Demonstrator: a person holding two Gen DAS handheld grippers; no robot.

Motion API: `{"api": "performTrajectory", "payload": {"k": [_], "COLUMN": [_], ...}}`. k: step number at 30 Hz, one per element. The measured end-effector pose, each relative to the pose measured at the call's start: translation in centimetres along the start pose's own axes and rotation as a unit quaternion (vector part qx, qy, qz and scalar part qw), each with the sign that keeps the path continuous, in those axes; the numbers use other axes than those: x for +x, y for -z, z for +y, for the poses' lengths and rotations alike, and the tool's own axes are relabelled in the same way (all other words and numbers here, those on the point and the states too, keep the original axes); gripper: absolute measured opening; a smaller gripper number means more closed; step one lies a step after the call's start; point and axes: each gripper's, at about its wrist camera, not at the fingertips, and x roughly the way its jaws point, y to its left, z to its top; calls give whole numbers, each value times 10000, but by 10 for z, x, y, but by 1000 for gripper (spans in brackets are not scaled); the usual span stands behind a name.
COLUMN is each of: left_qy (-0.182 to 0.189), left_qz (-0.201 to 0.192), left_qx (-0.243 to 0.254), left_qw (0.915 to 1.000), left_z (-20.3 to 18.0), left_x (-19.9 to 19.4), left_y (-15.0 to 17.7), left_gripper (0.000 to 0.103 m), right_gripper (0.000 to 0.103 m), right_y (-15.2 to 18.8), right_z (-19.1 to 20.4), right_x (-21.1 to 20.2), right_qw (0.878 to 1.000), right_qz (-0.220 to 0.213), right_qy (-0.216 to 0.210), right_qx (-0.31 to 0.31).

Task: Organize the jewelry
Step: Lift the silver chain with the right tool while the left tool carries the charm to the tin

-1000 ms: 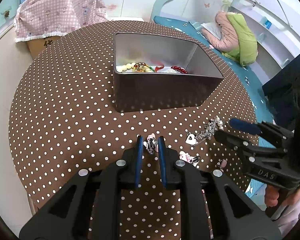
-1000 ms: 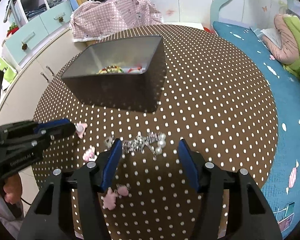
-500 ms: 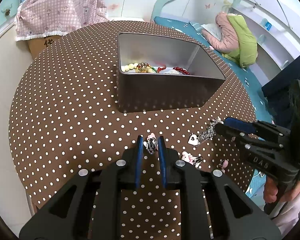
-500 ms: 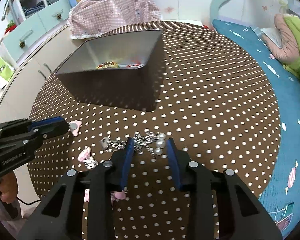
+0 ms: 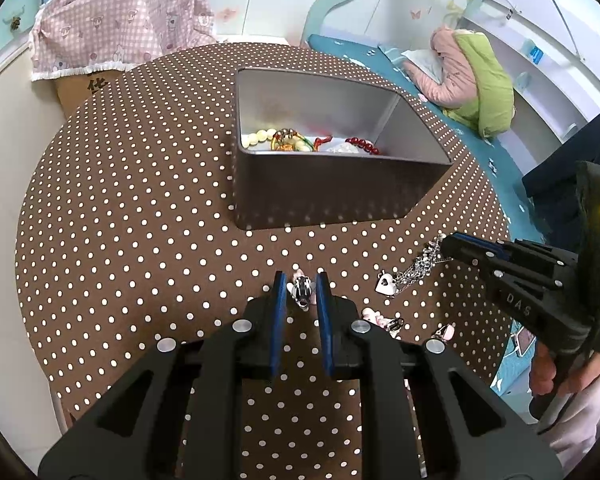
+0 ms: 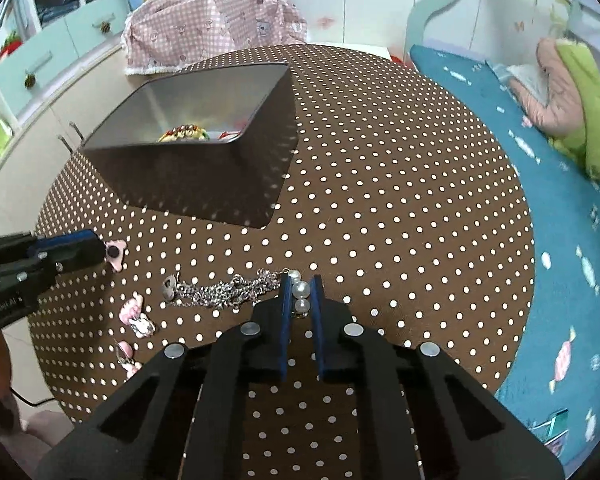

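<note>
My left gripper is shut on a small pink hair clip, held just above the dotted table; it shows at the left of the right wrist view. My right gripper is shut on the pearl end of a silver chain necklace, whose heart pendant and chain lie on the table. A grey metal tin stands behind, holding bead bracelets; it also shows in the right wrist view.
More small pink clips lie on the brown polka-dot tablecloth near the front edge. A teal bed with pink and green bedding is to the right. A pink checked cover sits behind the table.
My right gripper has closed from wide open onto the pearl end of the necklace. The left gripper has stayed shut on the clip and barely moved.
</note>
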Motion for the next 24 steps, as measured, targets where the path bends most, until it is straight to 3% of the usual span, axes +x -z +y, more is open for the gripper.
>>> {"api": "performTrajectory", "payload": {"k": [7, 24], "left_qy": [2, 28], "left_qz": [-248, -920], "left_qx": [28, 256], "left_qw": [9997, 9954], "left_z": [3, -7], "left_x": [-15, -58], "left_y": [-13, -37], "left_gripper": [15, 15], "right_gripper": [8, 8], "right_y": [-22, -58], "right_z": [-3, 11], "right_x": [-34, -112], "right_qw": [9981, 9822], "right_qz": [-537, -1764], "right_qy": [-292, -508], "right_qx": [58, -401]}}
